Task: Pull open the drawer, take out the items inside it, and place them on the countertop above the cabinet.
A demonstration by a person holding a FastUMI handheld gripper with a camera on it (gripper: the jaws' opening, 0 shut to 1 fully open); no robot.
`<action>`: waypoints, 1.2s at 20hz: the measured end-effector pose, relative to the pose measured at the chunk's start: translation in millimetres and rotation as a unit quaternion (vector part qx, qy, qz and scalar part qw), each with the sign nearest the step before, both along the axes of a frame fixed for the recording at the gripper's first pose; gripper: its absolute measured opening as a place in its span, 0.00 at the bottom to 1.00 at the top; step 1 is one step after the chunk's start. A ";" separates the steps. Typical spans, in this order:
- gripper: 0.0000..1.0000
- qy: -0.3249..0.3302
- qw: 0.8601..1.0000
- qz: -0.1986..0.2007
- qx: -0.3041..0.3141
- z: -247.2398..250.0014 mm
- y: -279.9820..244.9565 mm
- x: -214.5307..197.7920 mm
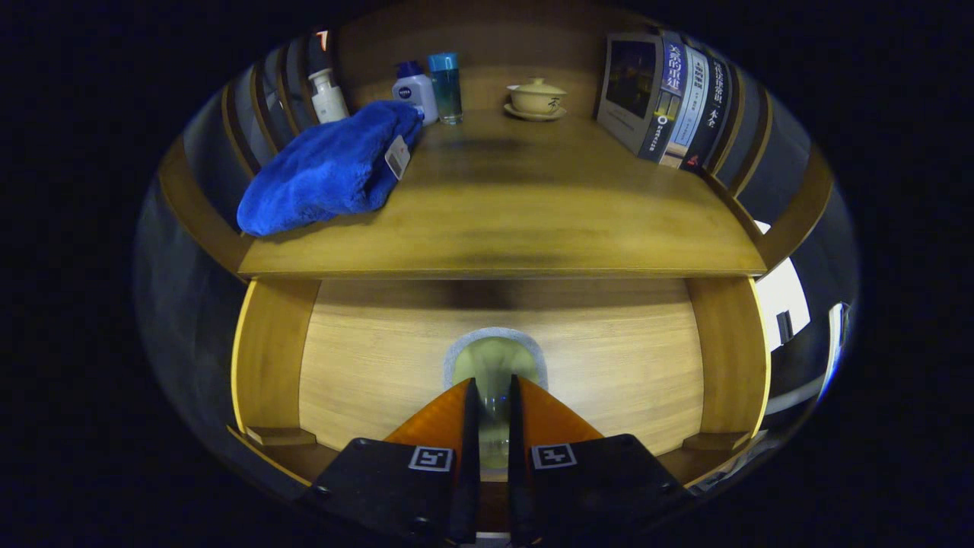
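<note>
The drawer front (380, 365) is a pale wooden panel under the countertop (517, 221), set between two wooden side posts. In its lower middle is an arched handle recess (494, 354) with a grey rim. My gripper (493, 390) has orange fingers (437, 415) with black pads. Its tips reach into the bottom of that recess. The fingers stand almost together, with only a narrow slit between them. I cannot tell whether they pinch any part of the handle. What is inside the drawer is hidden.
A blue towel (327, 171) lies on the countertop's left side. Behind it stand a pump bottle (329, 95), a white bottle (415, 91) and a blue-capped bottle (446, 87). A lidded cup on a saucer (536, 99) sits at the back, and books (670, 99) lean at the right.
</note>
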State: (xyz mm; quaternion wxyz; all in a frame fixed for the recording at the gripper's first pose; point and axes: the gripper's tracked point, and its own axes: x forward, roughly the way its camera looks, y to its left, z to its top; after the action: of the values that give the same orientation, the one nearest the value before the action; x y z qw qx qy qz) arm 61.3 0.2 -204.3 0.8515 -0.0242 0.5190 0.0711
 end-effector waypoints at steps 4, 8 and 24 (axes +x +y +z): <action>0.24 -0.010 1.000 0.002 -0.002 23.8 -3.3 2.0; 0.24 -0.020 1.000 0.008 -0.004 47.1 0.6 9.3; 0.24 -0.058 0.998 -0.017 -0.032 97.3 -8.7 131.5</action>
State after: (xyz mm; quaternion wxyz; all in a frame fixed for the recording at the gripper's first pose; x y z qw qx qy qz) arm 192.8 -8.5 -107.0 0.8801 -0.0468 0.4709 0.0378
